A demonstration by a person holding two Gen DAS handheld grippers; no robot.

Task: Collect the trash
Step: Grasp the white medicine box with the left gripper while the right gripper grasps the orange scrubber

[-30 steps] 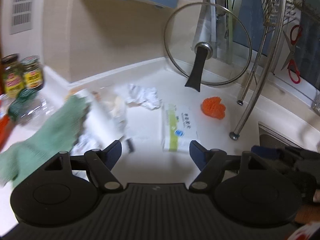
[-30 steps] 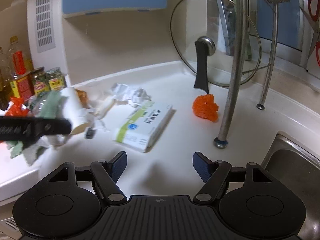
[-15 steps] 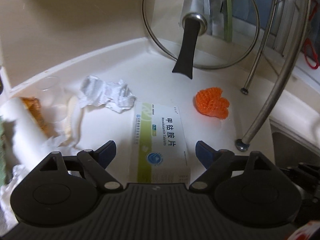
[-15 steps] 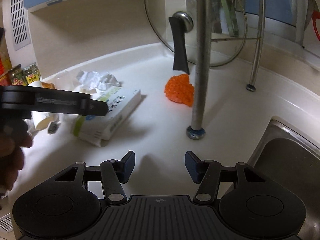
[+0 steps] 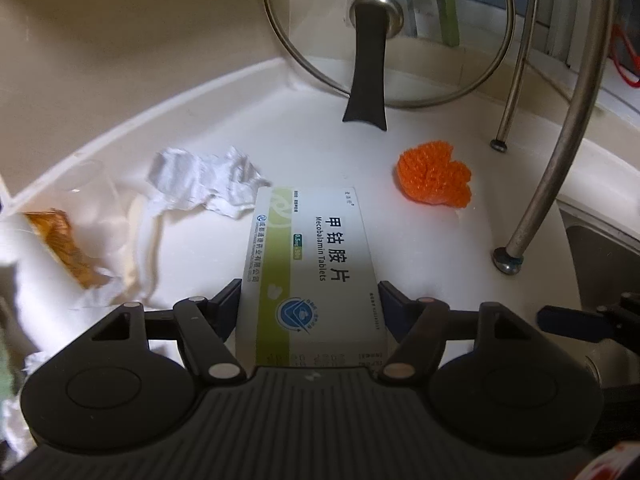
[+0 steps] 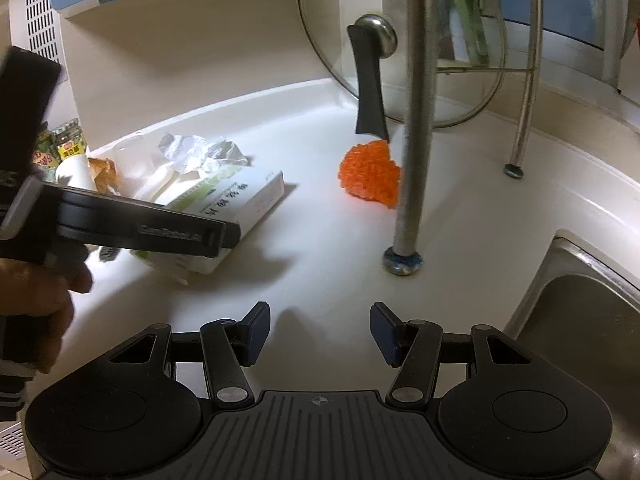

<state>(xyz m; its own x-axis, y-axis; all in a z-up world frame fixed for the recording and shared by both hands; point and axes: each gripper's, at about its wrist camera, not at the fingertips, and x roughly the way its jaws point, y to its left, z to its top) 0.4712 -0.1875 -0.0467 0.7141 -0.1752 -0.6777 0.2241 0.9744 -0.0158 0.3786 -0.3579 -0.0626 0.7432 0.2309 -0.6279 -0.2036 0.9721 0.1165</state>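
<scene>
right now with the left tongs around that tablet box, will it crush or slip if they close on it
The tablet box looks like thin printed card, so it probably dents under a hard squeeze. It lies flat between the fingers of the left tongs, whose jaws flank its long sides, so the grip should seat squarely. The surface seems smooth, perhaps a little slippery, and it is likely light.

We cannot read whether the left gripper's pads (image 5: 230, 307) touch the tablet box (image 5: 312, 276); its near end disappears behind the gripper body. From the right wrist, the left gripper (image 6: 224, 236) covers the box's near corner (image 6: 240, 200). A rack leg (image 6: 414, 120) hides part of the orange scrubber (image 6: 366, 174). The paper tube (image 5: 36, 280) is blurred, as are the jars (image 6: 60, 148), their labels unreadable.
</scene>
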